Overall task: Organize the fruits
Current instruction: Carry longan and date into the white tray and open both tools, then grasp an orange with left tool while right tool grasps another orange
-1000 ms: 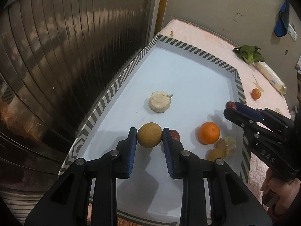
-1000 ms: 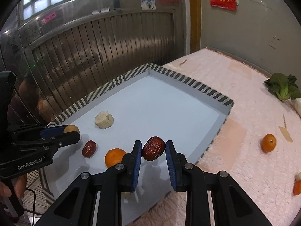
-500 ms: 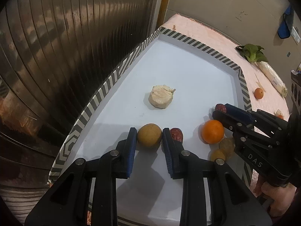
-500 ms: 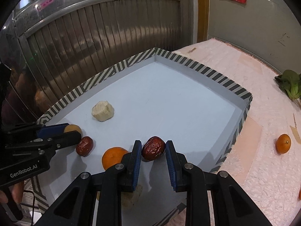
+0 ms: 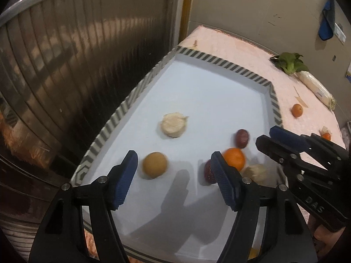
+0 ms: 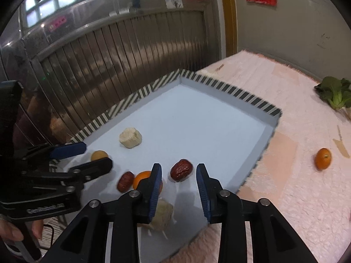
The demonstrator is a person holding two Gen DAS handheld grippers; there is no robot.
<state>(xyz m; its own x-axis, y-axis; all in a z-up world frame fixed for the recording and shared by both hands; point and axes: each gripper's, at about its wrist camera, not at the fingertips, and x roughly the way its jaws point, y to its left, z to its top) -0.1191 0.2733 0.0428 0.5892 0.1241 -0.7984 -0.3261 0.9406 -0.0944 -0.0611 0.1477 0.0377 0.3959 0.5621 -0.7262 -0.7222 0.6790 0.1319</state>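
both the left gripper (image 5: 174,179) and right gripper (image 6: 178,186) stand spread wide and empty over the striped tray (image 5: 219,60), likely to leave the tan round fruit (image 5: 154,165) and red date (image 6: 181,170) resting inside among the gathered fruits.

The tray (image 6: 221,87) held two red dates (image 6: 181,170) (image 6: 125,181), one orange (image 5: 234,158), one brown round fruit (image 5: 154,164) and two pale chunks (image 6: 130,137) (image 6: 163,217), with two small oranges (image 5: 297,110) (image 5: 326,136) outside around two o'clock.
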